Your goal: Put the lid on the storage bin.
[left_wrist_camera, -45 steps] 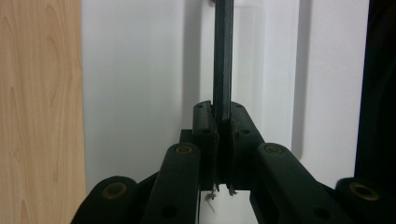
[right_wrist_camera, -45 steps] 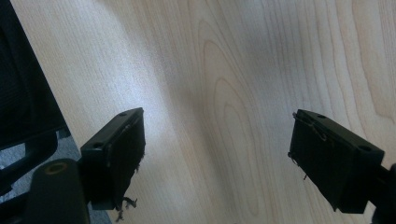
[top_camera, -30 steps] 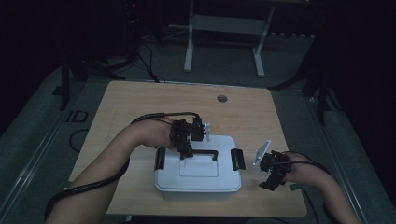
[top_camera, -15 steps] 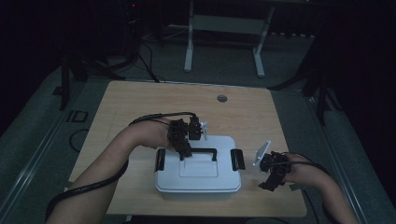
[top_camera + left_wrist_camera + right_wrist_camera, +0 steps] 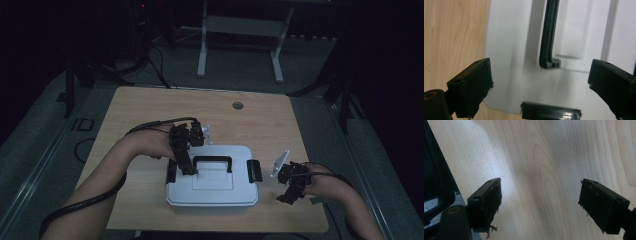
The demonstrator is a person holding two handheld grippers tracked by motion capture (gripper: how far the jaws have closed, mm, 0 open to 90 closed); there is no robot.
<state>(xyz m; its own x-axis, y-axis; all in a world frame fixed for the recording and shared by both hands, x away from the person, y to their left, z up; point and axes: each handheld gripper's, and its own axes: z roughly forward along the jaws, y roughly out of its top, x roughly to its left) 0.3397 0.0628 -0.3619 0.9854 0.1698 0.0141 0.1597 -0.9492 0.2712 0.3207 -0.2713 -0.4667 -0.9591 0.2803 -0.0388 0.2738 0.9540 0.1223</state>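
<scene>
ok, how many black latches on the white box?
2 visible. One latch clips the lid's left end, beside the left claw; the other latch is on the right end. The box's near and far sides show none, though some could be hidden.

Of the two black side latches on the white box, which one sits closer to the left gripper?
The left-end latch, right beside the left gripper; the other latch sits across the white box, nearer the right gripper.

White box's (image 5: 564,95) far end and black handle (image 5: 548,37) beyond left gripper view's edge
</scene>
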